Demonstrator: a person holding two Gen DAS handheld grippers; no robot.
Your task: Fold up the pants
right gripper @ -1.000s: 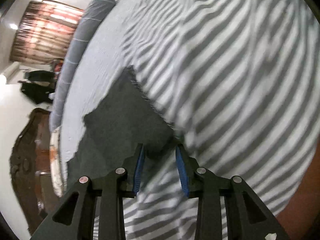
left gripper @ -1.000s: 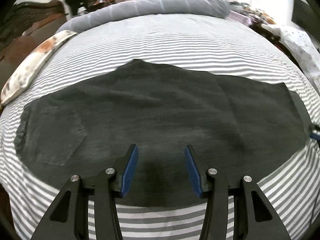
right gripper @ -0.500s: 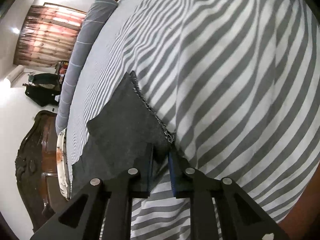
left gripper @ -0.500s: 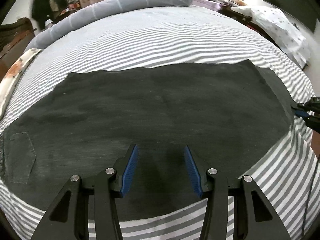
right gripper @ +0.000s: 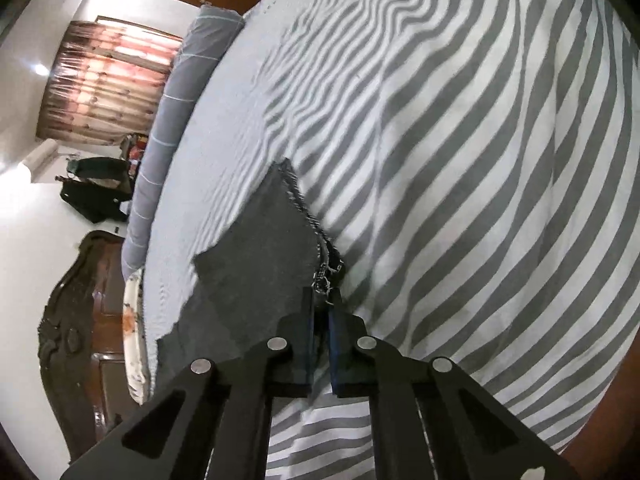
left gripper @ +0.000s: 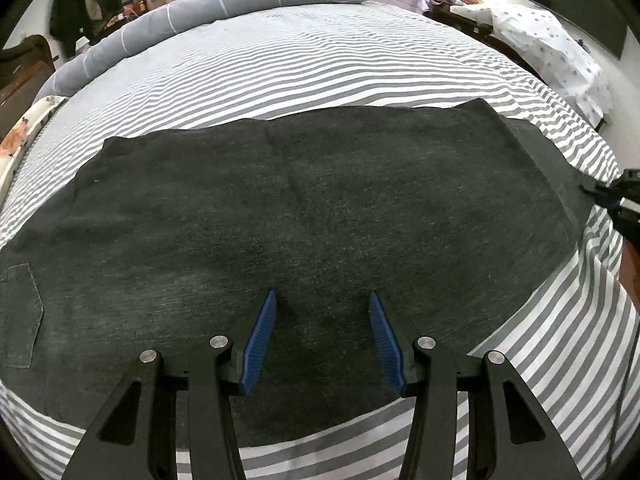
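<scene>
The dark pants (left gripper: 300,208) lie flat across the striped bed (left gripper: 320,64). The right gripper (right gripper: 320,312) is clamped on just the frayed hem, the left gripper (left gripper: 322,320) hovers spread apart. That thin pinch could probably slip once lifted.

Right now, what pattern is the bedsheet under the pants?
Grey and white stripes on the bedsheet, clearest in the left wrist view.
</scene>
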